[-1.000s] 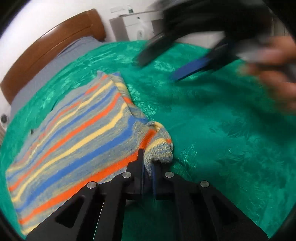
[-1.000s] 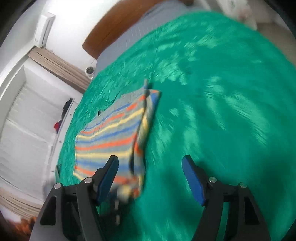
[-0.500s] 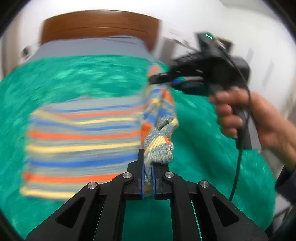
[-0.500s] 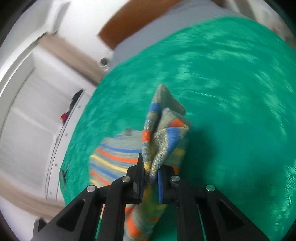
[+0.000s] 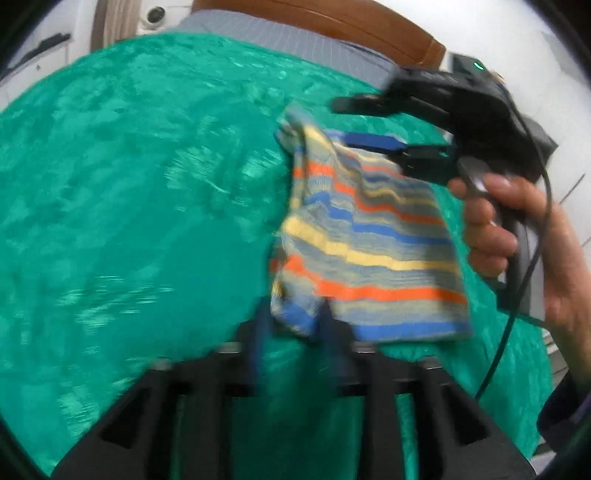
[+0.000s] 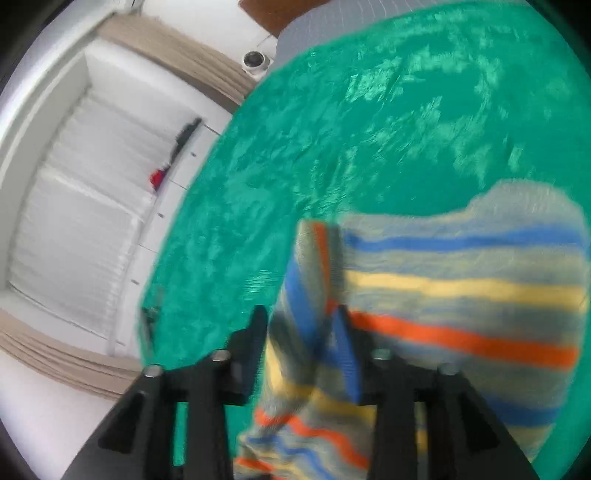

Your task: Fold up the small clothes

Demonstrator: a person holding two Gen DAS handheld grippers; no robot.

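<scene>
A small knitted garment (image 5: pixel 369 236) with blue, orange and yellow stripes lies folded over on the green bedspread (image 5: pixel 129 184). Its near corner sits between the fingers of my left gripper (image 5: pixel 291 325), whose jaws are opening and stand apart from the cloth. In the right wrist view the garment (image 6: pixel 461 288) fills the lower right, with a folded edge between the fingers of my right gripper (image 6: pixel 299 325); these jaws are opening too, the left finger off the cloth. In the left wrist view the right gripper (image 5: pixel 341 122) hovers at the garment's far corner, a hand (image 5: pixel 491 221) holding it.
The green bedspread (image 6: pixel 332 129) covers the bed, with a grey sheet (image 5: pixel 277 37) and a brown wooden headboard (image 5: pixel 332 22) at the far end. A window with white blinds (image 6: pixel 74 221) and beige curtains lies beyond the bed's left side. A cable hangs from the right gripper.
Both grippers closed on one edge of the garment, carried it across and laid it over itself. Half a second ago both were shut on the cloth; now their jaws have parted.
</scene>
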